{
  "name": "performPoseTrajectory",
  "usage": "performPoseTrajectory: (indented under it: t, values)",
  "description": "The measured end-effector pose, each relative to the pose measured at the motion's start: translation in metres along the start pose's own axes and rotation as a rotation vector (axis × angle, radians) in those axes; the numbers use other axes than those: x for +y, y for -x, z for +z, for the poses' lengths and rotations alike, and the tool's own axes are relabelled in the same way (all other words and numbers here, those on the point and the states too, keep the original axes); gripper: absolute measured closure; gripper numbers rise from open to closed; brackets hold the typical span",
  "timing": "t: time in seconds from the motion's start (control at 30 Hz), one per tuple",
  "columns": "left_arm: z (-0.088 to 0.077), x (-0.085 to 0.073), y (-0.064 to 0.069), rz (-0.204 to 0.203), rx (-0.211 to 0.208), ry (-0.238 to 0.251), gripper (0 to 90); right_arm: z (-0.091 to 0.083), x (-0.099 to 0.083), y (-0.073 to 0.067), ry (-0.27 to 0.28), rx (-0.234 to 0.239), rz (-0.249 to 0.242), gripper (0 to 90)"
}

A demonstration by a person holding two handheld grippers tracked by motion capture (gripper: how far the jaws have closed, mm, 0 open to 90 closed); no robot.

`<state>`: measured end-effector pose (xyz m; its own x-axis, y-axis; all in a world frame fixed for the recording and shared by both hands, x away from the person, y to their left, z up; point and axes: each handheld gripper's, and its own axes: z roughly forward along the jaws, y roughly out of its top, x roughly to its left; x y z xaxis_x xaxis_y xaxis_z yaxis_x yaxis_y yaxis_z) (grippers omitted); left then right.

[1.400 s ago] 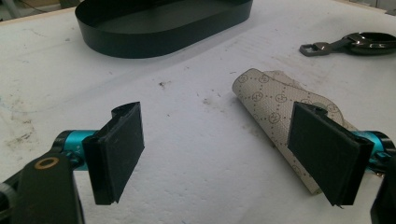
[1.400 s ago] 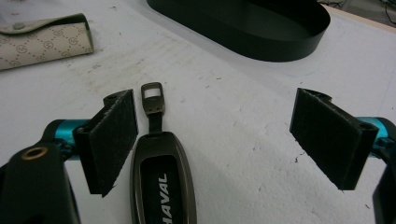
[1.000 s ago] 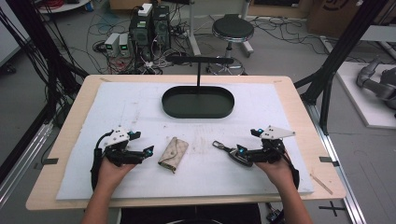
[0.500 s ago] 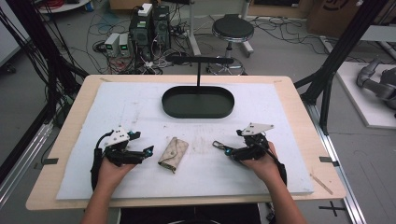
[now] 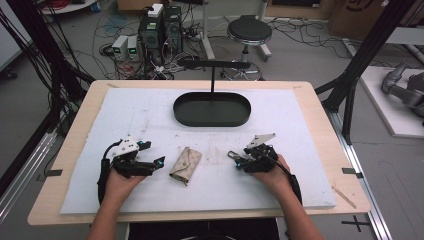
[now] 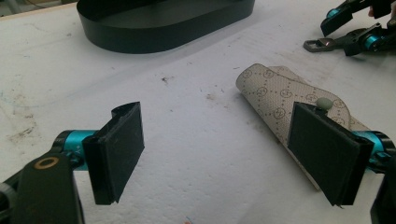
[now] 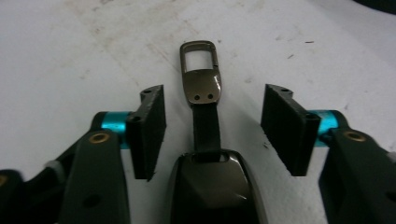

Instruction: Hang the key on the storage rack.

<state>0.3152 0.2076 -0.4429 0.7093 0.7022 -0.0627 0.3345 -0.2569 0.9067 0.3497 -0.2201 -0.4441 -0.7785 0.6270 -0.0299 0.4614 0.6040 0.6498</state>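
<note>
Step in hand: the right gripper (image 5: 239, 159) is settling over a key fob (image 7: 211, 184) lying on the white worktop (image 5: 300, 125), by my reading to pick it up.
Right gripper: its jaws have just been closing, yet in the right gripper view the pads (image 7: 150, 131) stand clear of the fob's strap on both sides; nothing is pinched so far.
Left gripper: the left gripper (image 5: 152, 164) rests on the worktop with its jaws parted and nothing between them, pointing toward the key pouch (image 5: 185, 165).
Key fob, place: right of centre, near the person's edge, well apart from the black oval tray (image 5: 212, 120) at the back.
Key fob, look: a dark glossy body, a short black strap and a bronze-toned metal clasp (image 7: 199, 67) with two small rivets and an open loop at the far end.
Key pouch, look: beige with a printed ring pattern, folded over itself, a small pale stud near its edge; it lies between the two grippers.
Next move: I'd say the jaws must finish closing squarely on the narrow strap or body, since the smooth fob could slip sideways.
</note>
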Motion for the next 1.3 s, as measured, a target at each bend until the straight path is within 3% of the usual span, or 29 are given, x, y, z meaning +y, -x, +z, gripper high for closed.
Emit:
performPoseTrajectory:
  t: [0.1, 0.17, 0.2, 0.4, 0.7, 0.87, 1.0, 1.27, 1.3]
  values:
    - [0.0, 0.0, 0.0, 0.002, 0.0, -0.001, 18.7, -0.003, -0.001, 0.003, 0.002, 0.016, 0.017, 58.2]
    - [0.0, 0.0, 0.0, 0.0, 0.002, 0.0, 18.7, -0.004, -0.002, 0.004, 0.002, 0.015, 0.02, 59.8]
    - [0.001, 0.0, 0.0, 0.003, -0.001, -0.004, 18.7, -0.005, -0.003, 0.004, 0.001, 0.027, 0.038, 66.5]
    - [0.001, -0.001, 0.0, 0.01, 0.005, -0.015, 18.7, -0.005, -0.003, 0.003, 0.007, 0.021, 0.037, 79.9]
    - [0.0, 0.0, 0.001, 0.011, 0.003, -0.014, 18.7, -0.009, -0.003, 0.003, 0.025, 0.032, 0.052, 86.9]
    - [0.001, -0.001, 0.0, 0.007, 0.003, -0.016, 18.7, -0.026, 0.0, 0.008, 0.131, 0.06, 0.096, 88.9]
    - [0.0, -0.001, -0.001, 0.005, 0.005, -0.01, 18.7, -0.032, 0.004, 0.014, 0.169, 0.058, 0.101, 89.2]
    - [-0.002, 0.0, -0.002, 0.001, 0.004, 0.003, 18.8, -0.047, 0.032, 0.023, 0.225, 0.043, 0.086, 89.4]
    - [-0.002, 0.0, -0.002, 0.002, 0.005, 0.003, 18.7, -0.052, 0.042, 0.028, 0.252, 0.036, 0.082, 89.4]
